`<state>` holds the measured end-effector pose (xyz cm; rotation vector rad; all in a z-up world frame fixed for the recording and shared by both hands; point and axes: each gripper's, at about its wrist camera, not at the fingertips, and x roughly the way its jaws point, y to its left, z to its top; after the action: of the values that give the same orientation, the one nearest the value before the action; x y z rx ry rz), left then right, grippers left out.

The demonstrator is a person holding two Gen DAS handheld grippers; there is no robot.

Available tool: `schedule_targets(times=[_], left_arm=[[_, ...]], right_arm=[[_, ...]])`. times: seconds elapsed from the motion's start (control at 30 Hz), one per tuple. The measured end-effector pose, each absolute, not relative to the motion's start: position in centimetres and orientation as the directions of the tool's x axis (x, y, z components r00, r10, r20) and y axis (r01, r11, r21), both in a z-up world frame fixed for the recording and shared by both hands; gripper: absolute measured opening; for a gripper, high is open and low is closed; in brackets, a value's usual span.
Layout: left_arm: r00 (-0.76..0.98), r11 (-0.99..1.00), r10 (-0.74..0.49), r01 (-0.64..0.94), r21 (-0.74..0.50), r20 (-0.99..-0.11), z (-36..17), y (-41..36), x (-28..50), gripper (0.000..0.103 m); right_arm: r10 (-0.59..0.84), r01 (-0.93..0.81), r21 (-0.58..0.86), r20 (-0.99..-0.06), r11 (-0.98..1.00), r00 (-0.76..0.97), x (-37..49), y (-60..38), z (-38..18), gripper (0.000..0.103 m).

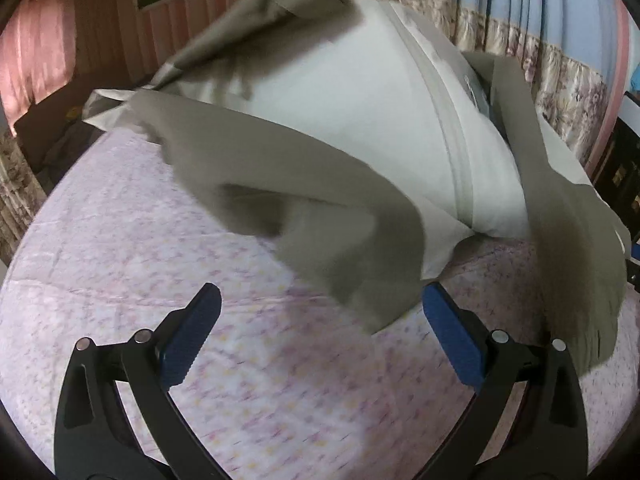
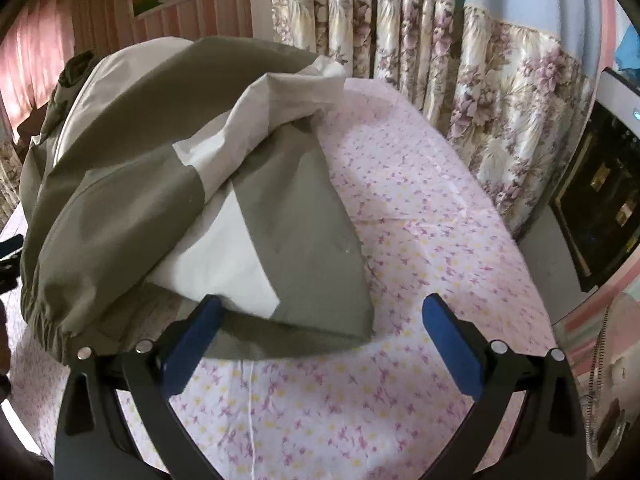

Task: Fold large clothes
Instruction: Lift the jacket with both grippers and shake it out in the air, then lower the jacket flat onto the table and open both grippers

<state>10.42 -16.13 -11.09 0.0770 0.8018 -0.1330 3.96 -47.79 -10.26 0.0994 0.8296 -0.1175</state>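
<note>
Fingers (image 1: 208, 300) of your left gripper (image 1: 320, 300) stand spread wide in the left wrist view, pinching nothing, hovering over the bedsheet (image 1: 200, 240). Jacket (image 1: 300, 152), olive with white panels, lies heaped ahead on the bed, blurred in places. One olive flap reaches down to just short of the right-hand fingertip; no contact that you can confirm. White zippered front faces up in the middle of the heap.

Right wrist view: your right gripper (image 2: 320, 304) is likewise spread wide and empty. Left-hand finger (image 2: 200, 320) sits at the near olive edge of the jacket (image 2: 160, 152), maybe brushing it; cannot tell for sure. Elastic cuff or hem (image 2: 44, 320) hangs at lower left. Floral curtain (image 2: 500, 100) behind the bed.

Judgement: early stage, garment bunched, not yet laid flat, no fold made. Next move likely calls for you to pinch two edges, one per gripper, and draw the jacket out flat on the bedsheet (image 2: 400, 220) before folding. Pick single layers; the heap overlaps.
</note>
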Motion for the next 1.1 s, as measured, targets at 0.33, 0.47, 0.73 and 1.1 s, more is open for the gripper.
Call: schedule_targets(times=[0.33, 0.47, 0.73, 1.1], left_arm=[[0.621, 0.961, -0.226, 0.267, -0.068, -0.750, -12.4, -17.9, 13.4, 0.036], [0.634, 0.953, -0.261, 0.291, -0.087, -0.728, -11.4, -16.7, 12.7, 0.018], [0.718, 0.945, -0.295, 0.319, -0.079, -0.630, -3.7, -10.1, 5.9, 0.012], [0.811, 0.972, -0.214, 0.234, -0.032, -0.544, 5.1, -0.1, -4.0, 0.013]], right_arm=[[0.094, 0.035, 0.156, -0.743, 0.987, 0.662, 4.4, -46.8, -10.9, 0.021], [0.124, 0.009, 0.180, -0.712, 0.984, 0.692, 3.5, -46.1, -9.3, 0.008], [0.211, -0.074, 0.248, -0.587, 0.966, 0.781, -0.3, -45.6, -2.5, 0.008], [0.343, -0.214, 0.300, -0.494, 0.930, 0.799, -7.7, -43.1, 3.5, 0.009]])
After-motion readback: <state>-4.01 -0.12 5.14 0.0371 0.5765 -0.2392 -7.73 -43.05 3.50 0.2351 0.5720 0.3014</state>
